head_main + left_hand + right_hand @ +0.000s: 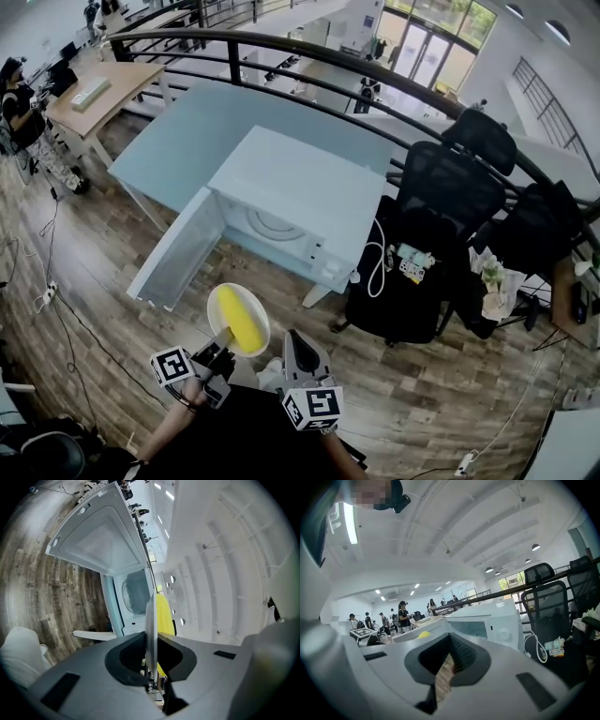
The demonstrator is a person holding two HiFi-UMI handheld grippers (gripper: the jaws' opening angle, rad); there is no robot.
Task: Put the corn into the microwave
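Presently the task is in the carrying step. The corn [240, 319] lies on a plate [212, 314], and the left gripper [225, 339] is clamped on the near rim of that plate, holding it out level in front of the person. In the left gripper view the plate edge stands pinched between the two pads, with the corn beyond it. The right gripper [302, 349] rides just beside it, jaws drawn together on nothing.

The microwave [300, 202] stands on the table [187, 141], apart from the plate, with its door [178, 251] swung wide to the left and its cavity facing the person.

Judgement: loading is not yet done. The next move calls for carrying the plate forward, level, past the door edge and into the cavity. Risk noted: a rim-only hold may let the plate tip and the corn roll off.
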